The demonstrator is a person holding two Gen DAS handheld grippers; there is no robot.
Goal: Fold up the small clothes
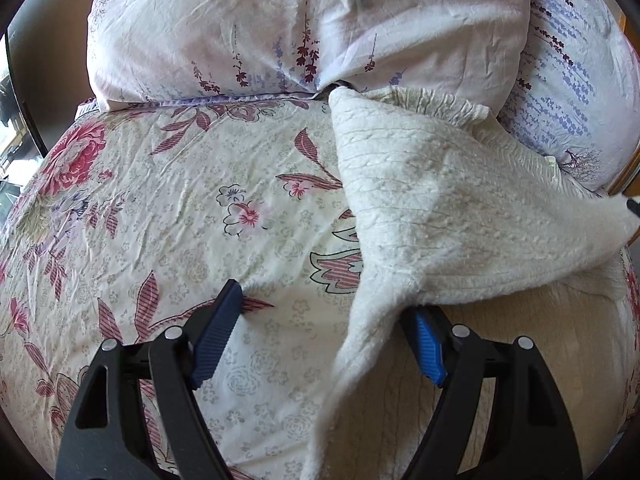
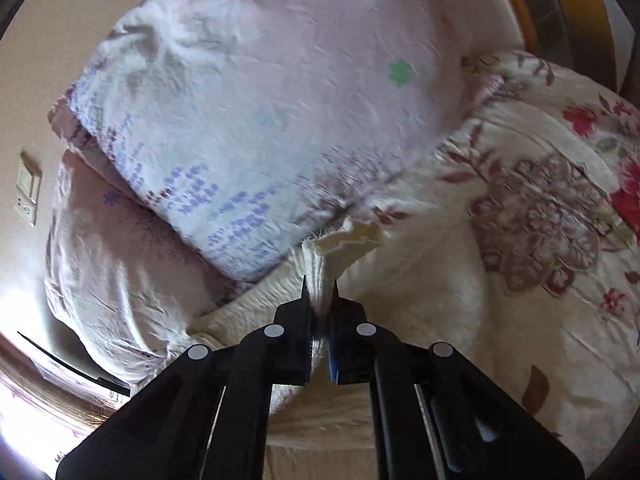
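One cream garment [image 1: 440, 208] lies on the bed [image 1: 160, 208], near two pillows [image 1: 280, 28]. The left gripper [image 1: 320, 312] gapes wide, cloth draped over its right finger. Only the right view shows the right gripper [image 2: 320, 288] pinching a garment fold

Left fingers [image 1: 224, 320] apart, right fingers [image 2: 340, 320] pinched

Floral bed [image 1: 168, 208]: pillows [image 1: 280, 28], cream garment [image 1: 440, 208].

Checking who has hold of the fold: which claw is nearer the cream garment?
Right. The right claw is shut on the cream garment, pinching its edge; the left claw stands open, cloth draped over one finger.
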